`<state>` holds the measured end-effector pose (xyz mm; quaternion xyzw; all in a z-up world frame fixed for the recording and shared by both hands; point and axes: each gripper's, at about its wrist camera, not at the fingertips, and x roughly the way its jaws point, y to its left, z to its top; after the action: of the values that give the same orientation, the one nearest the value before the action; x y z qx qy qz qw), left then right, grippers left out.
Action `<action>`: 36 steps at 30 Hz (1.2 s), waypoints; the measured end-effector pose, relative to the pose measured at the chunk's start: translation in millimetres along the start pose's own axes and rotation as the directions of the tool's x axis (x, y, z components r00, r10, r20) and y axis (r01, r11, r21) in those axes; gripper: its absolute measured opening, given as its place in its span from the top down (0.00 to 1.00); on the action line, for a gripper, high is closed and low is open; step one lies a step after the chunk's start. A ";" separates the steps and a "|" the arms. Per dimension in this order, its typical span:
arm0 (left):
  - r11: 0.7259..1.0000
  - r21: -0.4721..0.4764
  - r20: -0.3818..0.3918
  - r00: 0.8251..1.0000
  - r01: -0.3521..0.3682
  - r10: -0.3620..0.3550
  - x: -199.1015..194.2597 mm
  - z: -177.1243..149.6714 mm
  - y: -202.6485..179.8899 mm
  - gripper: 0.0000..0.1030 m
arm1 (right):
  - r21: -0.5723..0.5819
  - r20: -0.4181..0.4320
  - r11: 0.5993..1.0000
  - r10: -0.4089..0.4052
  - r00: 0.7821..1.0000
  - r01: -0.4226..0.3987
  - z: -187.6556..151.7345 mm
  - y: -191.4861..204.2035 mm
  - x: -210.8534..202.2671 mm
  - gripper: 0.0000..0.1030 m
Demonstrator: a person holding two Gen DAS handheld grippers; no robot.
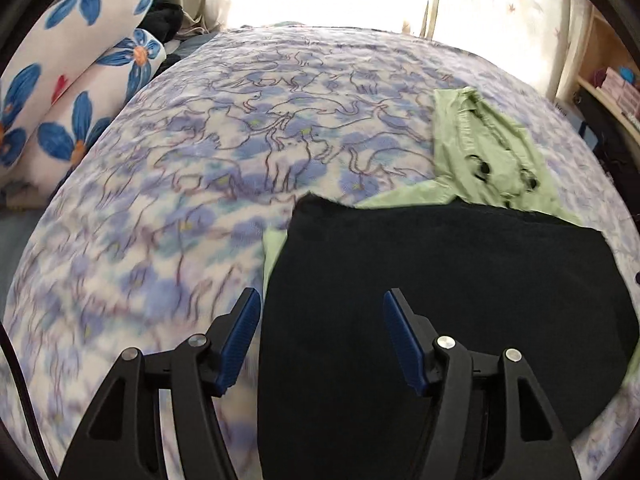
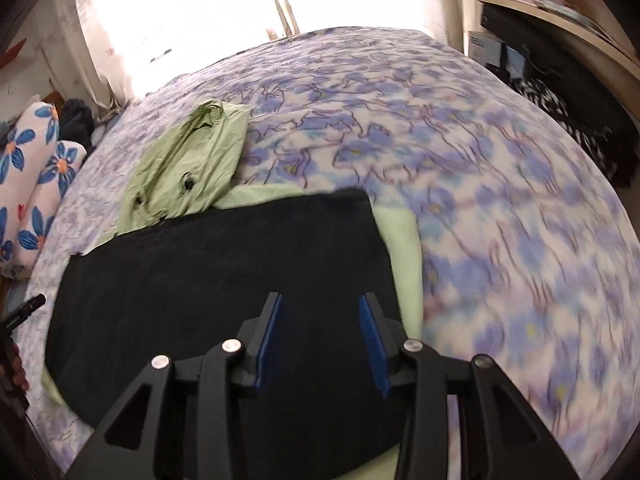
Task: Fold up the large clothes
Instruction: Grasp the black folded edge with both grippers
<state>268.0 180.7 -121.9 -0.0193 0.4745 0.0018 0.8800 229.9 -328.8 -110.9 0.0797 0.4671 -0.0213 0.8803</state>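
Observation:
A light green jacket (image 1: pixel 492 148) lies on the bed, its hood with black toggles toward the window. Its dark inner side (image 1: pixel 440 280) is folded over the green and covers most of it. My left gripper (image 1: pixel 320 300) is open and empty above the dark panel's left edge. In the right wrist view the green hood (image 2: pixel 192 160) lies at the upper left and the dark panel (image 2: pixel 224 272) fills the lower middle. My right gripper (image 2: pixel 320 304) is open and empty above the dark panel near its right edge.
The bed has a blue flower and cat print blanket (image 1: pixel 160 208), also seen in the right wrist view (image 2: pixel 500 200). Flowered pillows (image 1: pixel 68 72) lie at the left. Curtains (image 2: pixel 180 8) hang behind the bed. Shelves (image 2: pixel 560 20) stand at the right.

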 end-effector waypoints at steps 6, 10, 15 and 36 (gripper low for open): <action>0.999 -0.009 -0.059 0.998 0.038 -0.038 48.5 25.8 4.8 0.39 | 0.037 -0.090 0.999 0.021 0.996 -0.018 31.6 -20.8 56.1 0.61; 0.999 0.032 -0.080 0.996 0.041 -0.038 70.4 35.0 3.7 0.39 | 0.054 -0.115 0.998 0.050 0.992 -0.044 38.2 -25.5 78.0 0.61; 0.996 0.066 -0.079 0.996 0.055 -0.050 86.7 38.3 -2.0 0.64 | -0.001 -0.113 1.000 0.019 0.993 -0.020 39.9 -18.0 93.0 0.62; 0.995 -0.098 0.018 1.000 -0.011 0.013 100.3 41.2 5.5 0.93 | 0.202 -0.130 0.979 0.051 0.990 -0.023 62.0 -55.4 105.2 0.99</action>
<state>357.5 186.1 -183.2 -0.0594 0.4657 0.0303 0.8824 333.7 -389.5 -170.3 0.1778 0.5193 -0.0464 0.8346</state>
